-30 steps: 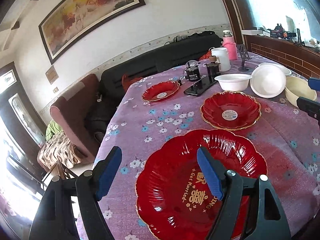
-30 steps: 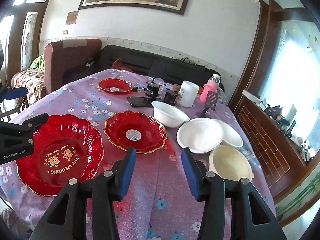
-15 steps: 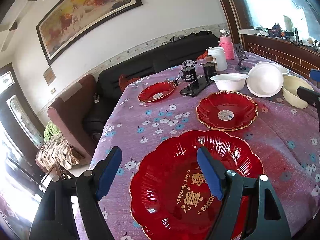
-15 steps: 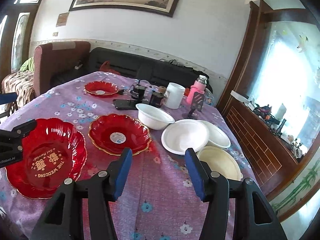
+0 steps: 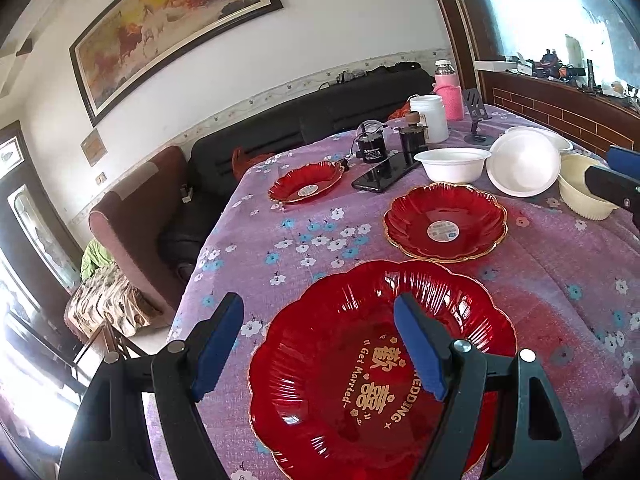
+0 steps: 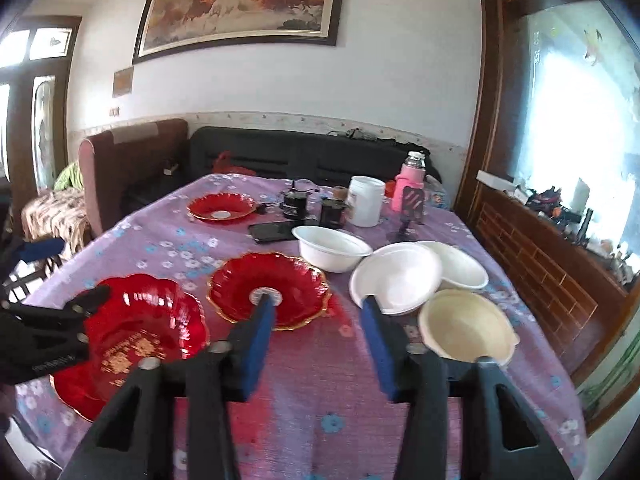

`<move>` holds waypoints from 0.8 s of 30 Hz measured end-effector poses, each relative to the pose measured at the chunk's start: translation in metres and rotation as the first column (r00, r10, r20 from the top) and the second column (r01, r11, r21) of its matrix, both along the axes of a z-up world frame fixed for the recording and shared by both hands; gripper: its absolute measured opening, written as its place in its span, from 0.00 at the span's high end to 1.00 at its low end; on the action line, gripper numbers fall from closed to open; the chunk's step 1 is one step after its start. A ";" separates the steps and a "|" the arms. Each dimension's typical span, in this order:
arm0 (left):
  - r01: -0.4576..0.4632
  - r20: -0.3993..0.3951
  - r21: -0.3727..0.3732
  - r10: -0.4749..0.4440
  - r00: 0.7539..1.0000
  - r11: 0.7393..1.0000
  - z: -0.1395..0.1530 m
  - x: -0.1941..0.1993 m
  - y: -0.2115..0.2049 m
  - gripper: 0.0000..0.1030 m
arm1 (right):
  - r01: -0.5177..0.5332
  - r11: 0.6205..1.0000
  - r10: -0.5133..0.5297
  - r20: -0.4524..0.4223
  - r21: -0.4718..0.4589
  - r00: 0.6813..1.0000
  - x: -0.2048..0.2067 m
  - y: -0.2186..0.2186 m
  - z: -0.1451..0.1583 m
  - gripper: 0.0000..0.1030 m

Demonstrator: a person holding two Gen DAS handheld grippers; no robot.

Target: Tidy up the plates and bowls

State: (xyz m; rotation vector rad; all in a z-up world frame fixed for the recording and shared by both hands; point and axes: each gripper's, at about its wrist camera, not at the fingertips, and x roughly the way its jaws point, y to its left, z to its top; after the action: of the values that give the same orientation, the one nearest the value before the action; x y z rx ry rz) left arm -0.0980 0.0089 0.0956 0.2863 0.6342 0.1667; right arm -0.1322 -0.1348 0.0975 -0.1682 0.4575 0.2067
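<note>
A big red plate [image 5: 380, 360] with gold lettering lies at the table's near edge, and my left gripper [image 5: 316, 312] hangs open above its near-left rim, holding nothing. Behind it sit a medium red plate [image 5: 444, 220] and a small red plate [image 5: 306, 182]. In the right wrist view my right gripper [image 6: 316, 306] hovers over the cloth with its jaws closing on nothing, between the medium red plate [image 6: 268, 288] and a cream bowl [image 6: 468, 328]. A white bowl [image 6: 332, 248] and a tilted white plate [image 6: 400, 276] resting on another white plate [image 6: 464, 268] stand just beyond.
A phone [image 6: 276, 232], two dark jars [image 6: 294, 204], a white tub [image 6: 364, 206], a pink bottle [image 6: 410, 184] and a phone stand [image 6: 412, 216] crowd the far side of the table. A black sofa [image 6: 304, 156] and an armchair [image 6: 132, 164] stand behind it, and a brick ledge [image 6: 540, 264] to the right.
The right wrist view has rolled to a more level look at the table, and the right gripper's jaws widened a little, then narrowed. The left gripper has stayed put and open.
</note>
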 end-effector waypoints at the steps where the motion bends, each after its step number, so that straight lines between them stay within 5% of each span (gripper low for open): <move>1: -0.002 0.000 -0.001 0.002 1.000 1.000 0.000 0.000 0.000 0.25 | -0.006 1.000 0.006 -0.003 0.008 1.000 0.000 0.002 -0.001 0.57; 12: -0.004 -0.005 -0.003 0.004 1.000 1.000 -0.002 0.000 0.001 0.25 | -0.086 0.992 0.097 -0.134 0.090 0.986 0.013 0.015 -0.016 0.56; 24: 0.000 -0.009 0.004 0.000 1.000 1.000 -0.002 -0.001 0.000 0.25 | -0.080 0.991 0.095 -0.149 0.103 0.984 0.014 0.010 -0.017 0.56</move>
State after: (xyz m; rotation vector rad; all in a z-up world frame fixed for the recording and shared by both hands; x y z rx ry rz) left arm -0.0994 0.0093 0.0932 0.2913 0.6431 0.1669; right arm -0.1178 -0.1249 0.0802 -0.0776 0.5928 0.3289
